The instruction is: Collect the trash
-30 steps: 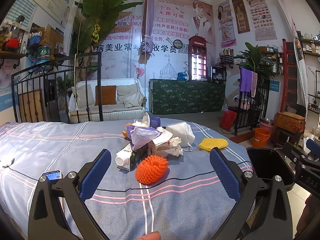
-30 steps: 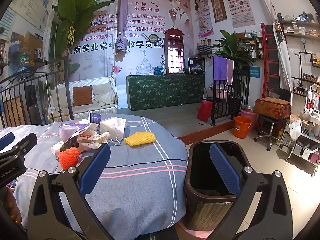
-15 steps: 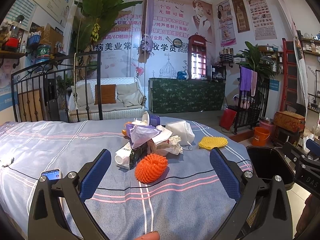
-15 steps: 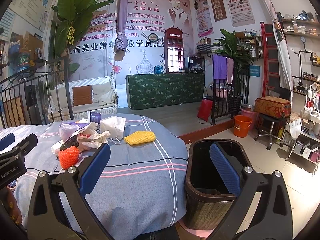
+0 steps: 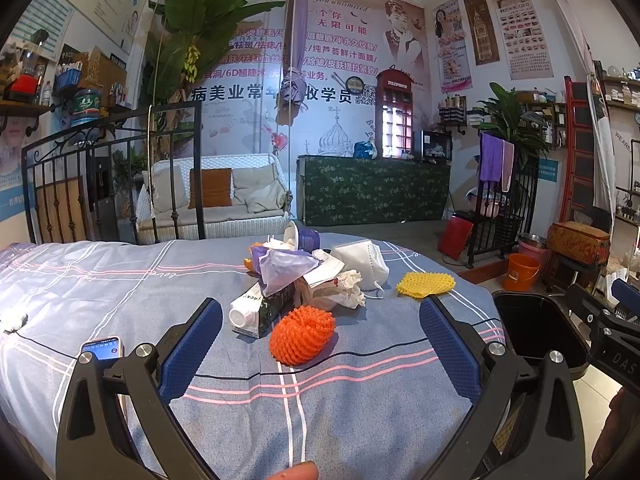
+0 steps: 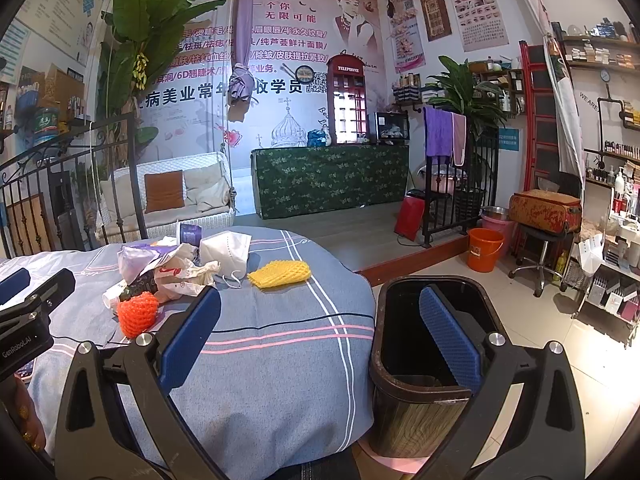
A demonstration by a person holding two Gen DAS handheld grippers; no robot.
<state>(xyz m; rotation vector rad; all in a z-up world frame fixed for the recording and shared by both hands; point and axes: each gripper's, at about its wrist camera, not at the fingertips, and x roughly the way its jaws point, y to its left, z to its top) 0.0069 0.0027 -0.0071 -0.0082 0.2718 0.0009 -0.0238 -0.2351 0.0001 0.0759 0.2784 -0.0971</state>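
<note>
Left gripper (image 5: 320, 344): fingers spread wide, nothing held, hovering over the near edge of the bed (image 5: 100, 280). Right gripper (image 6: 320, 332): also spread wide and empty, straddling the bed's right edge and the trash bin (image 6: 404, 384) on the floor just beside it.

Progress (judged from these views): approx. zero. No item is gripped, and the bin interior looks dark and empty as far as visible; its bottom is partly hidden. All trash remains on the bed.

Trash locations:
- Orange foam net (image 5: 302, 335): nearest the left gripper, toward the near edge, lying just clear of the pile.
- Main pile, mid-bed toward the far edge: carton (image 5: 256, 316), purple plastic bag (image 5: 280, 270), crumpled paper (image 5: 344, 286), white face mask (image 5: 362, 258), purple cup (image 5: 306, 236). Items overlap and touch.
- Yellow foam net (image 5: 426, 284): separate, near the right edge, closest to the bin.

Other items: a phone (image 5: 101, 349) lies at the near-left of the bed, beside the left gripper's left finger, with a thin black cable (image 5: 380, 346) running across the cover (not trash; avoid). A small white scrap (image 5: 14, 320) sits at the left edge.

Obstructions: none between either net and the bin. The pile is tangled, so single-item picks there may drag neighbours.
</note>
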